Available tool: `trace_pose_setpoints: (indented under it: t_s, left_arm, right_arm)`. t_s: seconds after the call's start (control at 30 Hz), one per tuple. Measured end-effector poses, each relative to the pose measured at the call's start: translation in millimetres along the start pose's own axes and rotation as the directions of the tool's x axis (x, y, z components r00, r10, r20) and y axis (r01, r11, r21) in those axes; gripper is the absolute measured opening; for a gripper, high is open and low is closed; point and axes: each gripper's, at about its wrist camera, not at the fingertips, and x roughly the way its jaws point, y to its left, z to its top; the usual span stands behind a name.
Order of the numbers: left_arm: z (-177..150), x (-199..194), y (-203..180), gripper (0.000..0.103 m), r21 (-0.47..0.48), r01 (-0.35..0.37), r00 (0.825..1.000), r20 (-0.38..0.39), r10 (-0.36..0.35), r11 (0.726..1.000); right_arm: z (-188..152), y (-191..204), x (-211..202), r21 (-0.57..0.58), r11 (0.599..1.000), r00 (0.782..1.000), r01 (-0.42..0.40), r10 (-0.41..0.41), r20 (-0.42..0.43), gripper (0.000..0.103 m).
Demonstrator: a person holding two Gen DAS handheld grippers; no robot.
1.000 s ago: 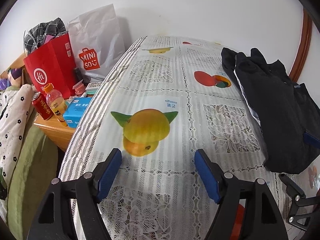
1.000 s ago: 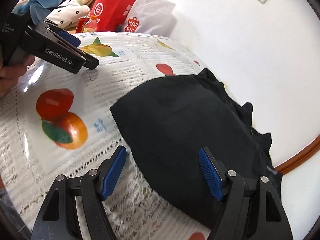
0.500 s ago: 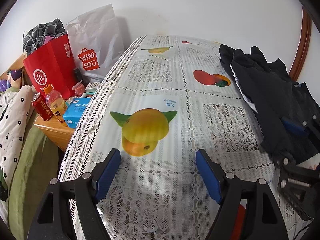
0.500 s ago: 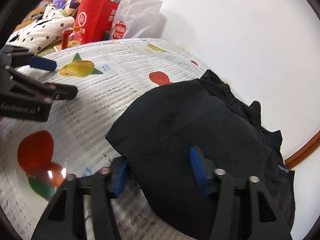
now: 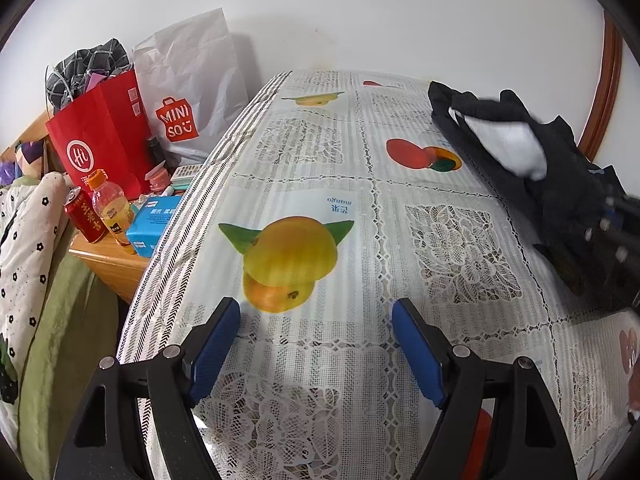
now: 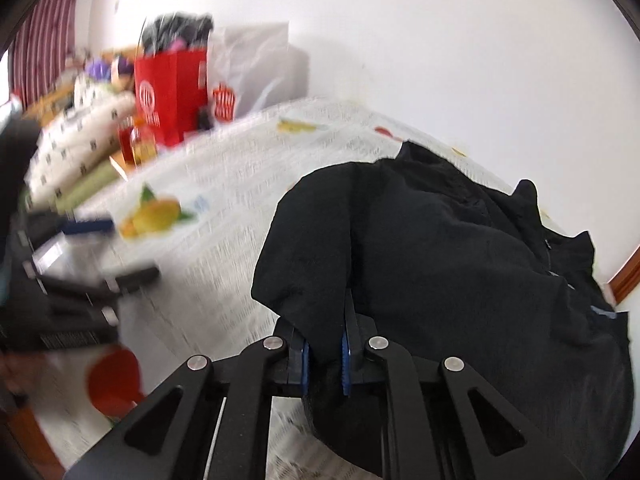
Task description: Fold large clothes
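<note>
While seen from the left wrist, left claw released, blue pads spread wide above the lace-and-fruit tabletop, grasping nothing; black garment heaped along the right edge near the wall, a white lining patch showing; red bag and grey shopping bag beside the far left edge, drink bottle and can on a low wooden stand below; right claw only a dark blur at the right margin, over the cloth.

Seen from the right wrist, right claw clenched on a bunched fold of the black garment, cloth draped over both pads and raised off the tabletop at that point; rest of the garment lying crumpled toward the wall; background smeared by motion.

Judged as the opening step: picking up an edge to spread the heap flat, no fold made yet. Next move probably calls for drawing the cloth toward the bare middle and bringing the idle left claw to a second edge or corner, so as to stretch it out evenly.
</note>
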Motion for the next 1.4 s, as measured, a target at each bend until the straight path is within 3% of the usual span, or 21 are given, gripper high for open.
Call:
trace_pose_setpoints:
  t_s: [0.17, 0.27, 0.5, 0.67, 0.83, 0.93, 1.07, 1.3, 1.4]
  left_arm:
    - [0.0, 0.4, -0.5, 0.077, 0.0, -0.001, 1.0, 0.0, 0.001, 1.0]
    - [-0.3, 0.1, -0.3, 0.078, 0.002, -0.005, 1.0, 0.0, 0.005, 1.0]
    - [-0.1, -0.4, 0.7, 0.079, 0.006, -0.01, 1.0, -0.001, 0.01, 1.0]
    - [0.0, -0.8, -0.3, 0.079, 0.015, -0.019, 1.0, 0.002, 0.019, 1.0]
    - [-0.2, -5.0, -6.0, 0.078, 0.041, -0.024, 1.0, 0.012, 0.023, 0.999]
    - [0.6, -11.5, -16.5, 0.077, 0.066, -0.004, 1.0, 0.011, 0.003, 0.998]
    - [6.8, -26.1, -38.2, 0.077, 0.072, 0.091, 0.996, 0.014, -0.092, 0.993]
    - [18.5, -50.4, -112.7, 0.077, 0.165, 0.284, 0.957, 0.013, -0.29, 0.945]
    - [20.7, -52.8, -145.9, 0.077, 0.205, 0.351, 0.934, -0.007, -0.357, 0.914]
  right_arm:
    - [27.6, -33.3, -29.3, 0.152, 0.983, 0.989, -0.106, 0.089, 0.118, 0.01]
    - [31.1, -73.7, -55.2, 0.268, 0.947, 0.968, -0.176, 0.116, 0.224, 0.01]
    - [-8.2, -166.1, -100.0, 0.476, 0.859, 0.933, -0.19, 0.006, 0.361, 0.01]
    - [-47.3, -206.2, -107.3, 0.57, 0.808, 0.935, -0.146, -0.076, 0.347, 0.01]
    - [-88.7, -235.1, -98.9, 0.643, 0.763, 0.96, -0.073, -0.122, 0.254, 0.012]
    - [-105.5, -244.7, -92.8, 0.653, 0.757, 0.973, -0.024, -0.133, 0.189, 0.015]
    - [-123.3, -255.5, -84.7, 0.654, 0.756, 0.988, 0.025, -0.12, 0.101, 0.022]
    - [-133.3, -256.3, -93.8, 0.571, 0.813, 0.984, 0.117, -0.173, 0.045, 0.028]
    - [-139.9, -263.2, -104.8, 0.54, 0.828, 0.98, 0.151, -0.198, 0.03, 0.044]
